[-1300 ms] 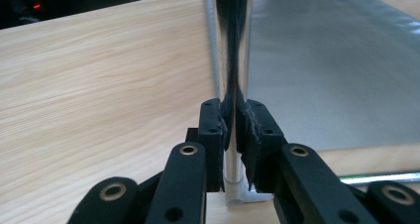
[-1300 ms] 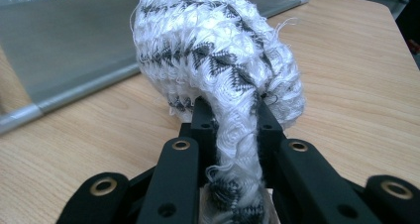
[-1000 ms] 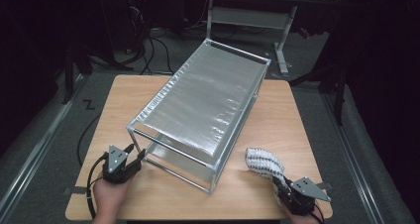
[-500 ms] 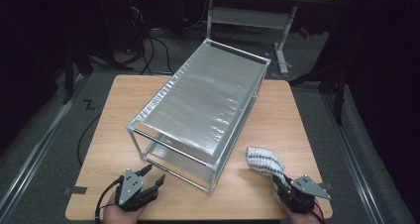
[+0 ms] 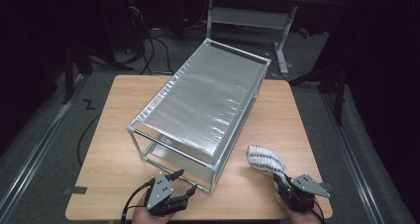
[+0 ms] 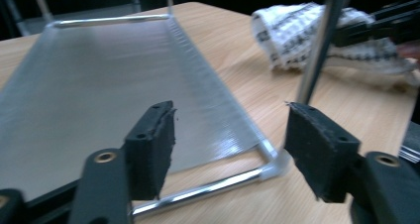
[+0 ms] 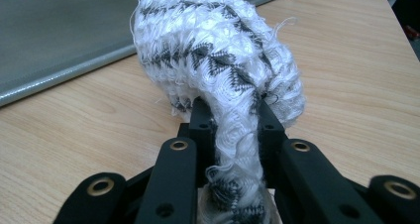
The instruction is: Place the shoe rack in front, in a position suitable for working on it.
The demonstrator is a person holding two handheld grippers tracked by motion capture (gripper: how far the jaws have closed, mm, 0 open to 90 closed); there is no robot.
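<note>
Tabletop [image 5: 124,135]: cloth [image 7: 218,50] between right fingers [image 7: 200,122]

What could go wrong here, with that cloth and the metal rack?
The right hand-held gripper pinches only a narrow end of the cloth, so it might slip out when lifted. The loose bulk could snag on the rack post. The left hand-held gripper, jaws just opened and empty, sits near the rack's corner and might bump it.

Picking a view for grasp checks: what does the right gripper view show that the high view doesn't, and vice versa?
Right gripper view: the fingers pinching a bunched end of the sock, with its zigzag knit visible. High view: the whole rack, the left gripper open at its near corner, and the floor beyond the table. Both: sock, right gripper, rack's bottom shelf, tabletop.
</note>
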